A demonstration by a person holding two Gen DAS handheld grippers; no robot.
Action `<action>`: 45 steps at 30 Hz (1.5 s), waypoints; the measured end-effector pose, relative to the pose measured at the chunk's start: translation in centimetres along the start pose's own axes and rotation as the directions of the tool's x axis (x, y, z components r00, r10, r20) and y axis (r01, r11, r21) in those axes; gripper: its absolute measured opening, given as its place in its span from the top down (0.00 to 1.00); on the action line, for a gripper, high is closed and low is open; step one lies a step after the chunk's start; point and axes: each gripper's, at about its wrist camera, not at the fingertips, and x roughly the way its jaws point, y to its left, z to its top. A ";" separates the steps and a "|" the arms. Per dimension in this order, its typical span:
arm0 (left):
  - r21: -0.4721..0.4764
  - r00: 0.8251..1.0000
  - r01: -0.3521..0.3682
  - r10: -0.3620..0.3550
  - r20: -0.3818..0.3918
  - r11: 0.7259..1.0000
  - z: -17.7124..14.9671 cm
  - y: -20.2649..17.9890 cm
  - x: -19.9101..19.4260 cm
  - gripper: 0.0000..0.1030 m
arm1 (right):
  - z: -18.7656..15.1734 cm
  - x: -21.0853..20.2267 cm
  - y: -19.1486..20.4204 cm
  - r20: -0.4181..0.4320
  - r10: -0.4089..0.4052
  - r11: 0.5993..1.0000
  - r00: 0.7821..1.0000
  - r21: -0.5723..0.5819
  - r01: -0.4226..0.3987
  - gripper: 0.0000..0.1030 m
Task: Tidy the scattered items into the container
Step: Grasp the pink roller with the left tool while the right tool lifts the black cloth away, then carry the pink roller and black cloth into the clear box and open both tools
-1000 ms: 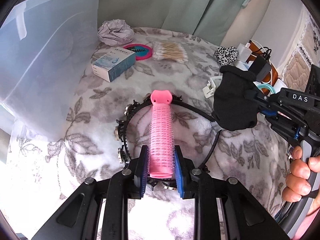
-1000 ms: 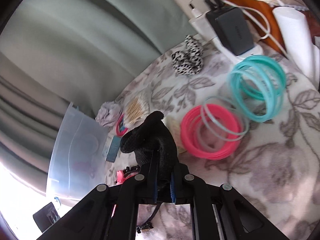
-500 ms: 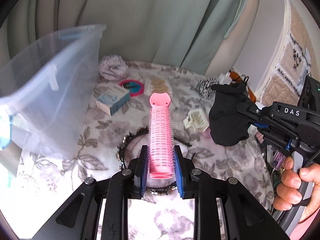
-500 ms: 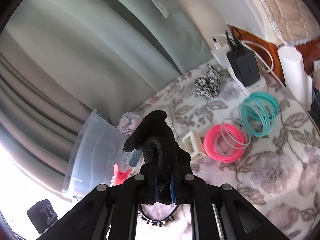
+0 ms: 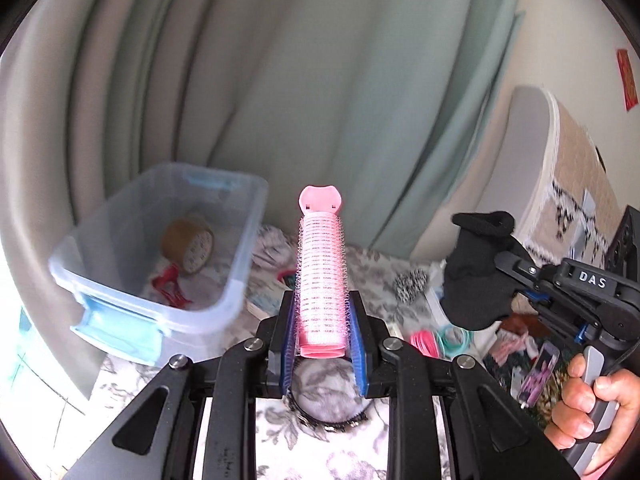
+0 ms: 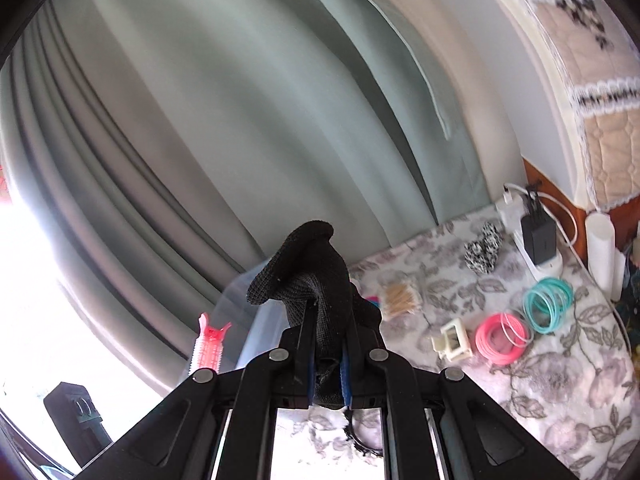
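Two items are held above the floral fabric worktop (image 5: 320, 440): left of them sits the clear plastic bin (image 5: 240, 280); left gripper (image 5: 322, 354) fingers pinch a bristly pink cylindrical hair roller (image 5: 321, 272); right gripper (image 6: 328, 384) fingers press on a black knitted glove (image 6: 316, 280).

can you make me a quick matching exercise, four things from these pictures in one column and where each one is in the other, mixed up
Things:
1. pink hair roller
2. black glove
3. brown tape roll
4. teal hair ties

Places:
A. lying on the floral cloth
B. clamped in the right tool
C. inside the clear bin
D. clamped in the left tool

Pairs: 1-D, 2-B, 3-C, 4-A
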 end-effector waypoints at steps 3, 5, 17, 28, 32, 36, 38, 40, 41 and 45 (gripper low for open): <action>-0.035 0.999 -0.023 0.024 0.043 0.999 1.0 1.5 -1.4 0.76 | 0.5 -0.5 1.8 0.023 0.026 0.999 0.999 -0.025 -0.026 0.90; -0.056 0.997 -0.036 0.040 0.066 0.998 1.4 2.4 -2.1 0.76 | 0.8 -0.6 3.2 0.031 0.048 0.998 0.998 -0.048 -0.046 0.90; -0.165 0.976 -0.102 0.130 0.173 0.981 3.1 8.1 -5.6 0.76 | 0.1 3.5 11.5 -0.020 0.187 0.964 0.982 -0.190 -0.188 0.90; -0.227 0.973 -0.105 0.146 0.176 0.968 2.0 11.9 -4.5 0.76 | -5.1 10.2 14.6 -0.168 0.216 0.940 0.962 -0.231 -0.252 0.90; -0.240 0.978 -0.099 0.139 0.156 0.966 1.4 12.8 -3.2 0.76 | -6.4 12.5 14.3 -0.202 0.202 0.944 0.958 -0.222 -0.246 0.90; -0.252 0.981 -0.098 0.135 0.136 0.963 1.0 13.7 -1.8 0.76 | -7.3 14.1 14.4 -0.230 0.193 0.946 0.954 -0.216 -0.243 0.90; -0.258 0.983 -0.098 0.134 0.125 0.961 0.8 14.1 -1.0 0.76 | -7.5 14.7 14.3 -0.241 0.188 0.947 0.952 -0.214 -0.241 0.90; -0.264 0.985 -0.098 0.132 0.113 0.960 0.6 14.5 -0.3 0.76 | -7.9 15.5 14.1 -0.254 0.184 0.948 0.949 -0.210 -0.240 0.90; -0.266 0.985 -0.098 0.131 0.108 0.959 0.5 14.7 0.1 0.76 | -8.1 15.9 14.0 -0.261 0.182 0.948 0.948 -0.209 -0.239 0.90; -0.273 0.988 -0.098 0.128 0.092 0.957 0.1 15.4 1.4 0.76 | -8.7 17.1 13.4 -0.281 0.172 0.952 0.944 -0.200 -0.233 0.90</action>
